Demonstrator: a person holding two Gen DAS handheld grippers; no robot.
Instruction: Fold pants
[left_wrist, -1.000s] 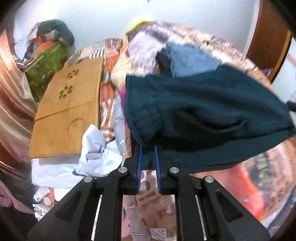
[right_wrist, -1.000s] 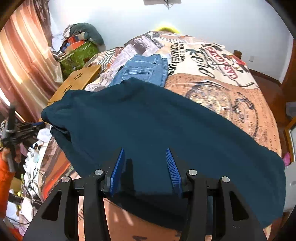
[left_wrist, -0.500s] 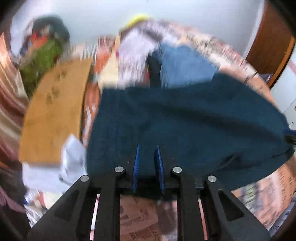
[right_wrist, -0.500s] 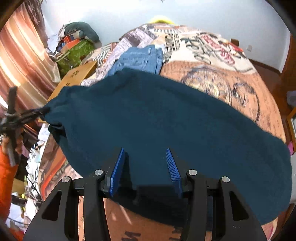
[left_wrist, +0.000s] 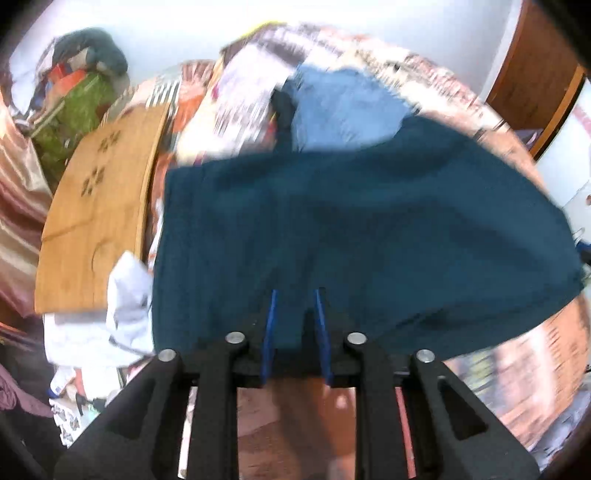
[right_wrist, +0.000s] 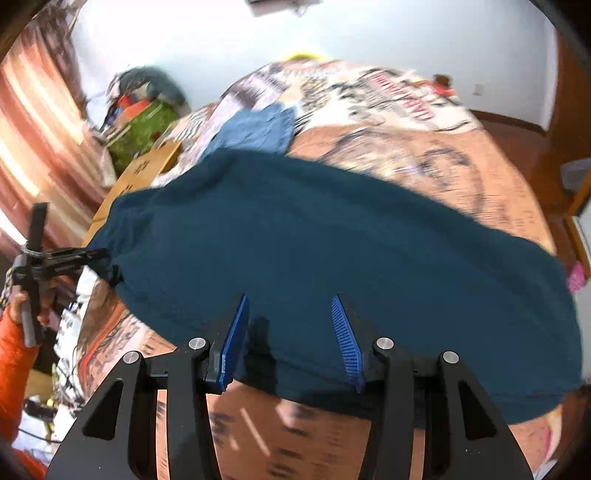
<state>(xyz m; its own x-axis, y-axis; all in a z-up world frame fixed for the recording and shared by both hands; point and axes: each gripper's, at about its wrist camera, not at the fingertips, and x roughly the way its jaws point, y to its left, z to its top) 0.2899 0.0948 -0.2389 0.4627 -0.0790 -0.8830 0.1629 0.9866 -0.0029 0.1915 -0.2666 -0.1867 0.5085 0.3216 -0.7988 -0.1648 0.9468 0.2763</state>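
Note:
Dark teal pants (left_wrist: 354, 236) lie spread across the patterned bed (right_wrist: 424, 173); they also fill the middle of the right wrist view (right_wrist: 325, 258). My left gripper (left_wrist: 294, 295) sits at the pants' near left edge with its blue jaws a little apart and cloth between them. My right gripper (right_wrist: 289, 301) is wide open above the pants' near edge and holds nothing. The left gripper also shows at the pants' left end in the right wrist view (right_wrist: 99, 254).
Folded light-blue jeans (left_wrist: 343, 107) lie beyond the teal pants, also visible in the right wrist view (right_wrist: 258, 127). A wooden lap table (left_wrist: 99, 229) and white cloth (left_wrist: 125, 295) lie left of the bed. A clutter pile (right_wrist: 144, 107) stands by the curtain.
The bunched left end of the pants has been pulled out flat. My left gripper's jaws have parted slightly. The right gripper stays open and has tilted up a little.

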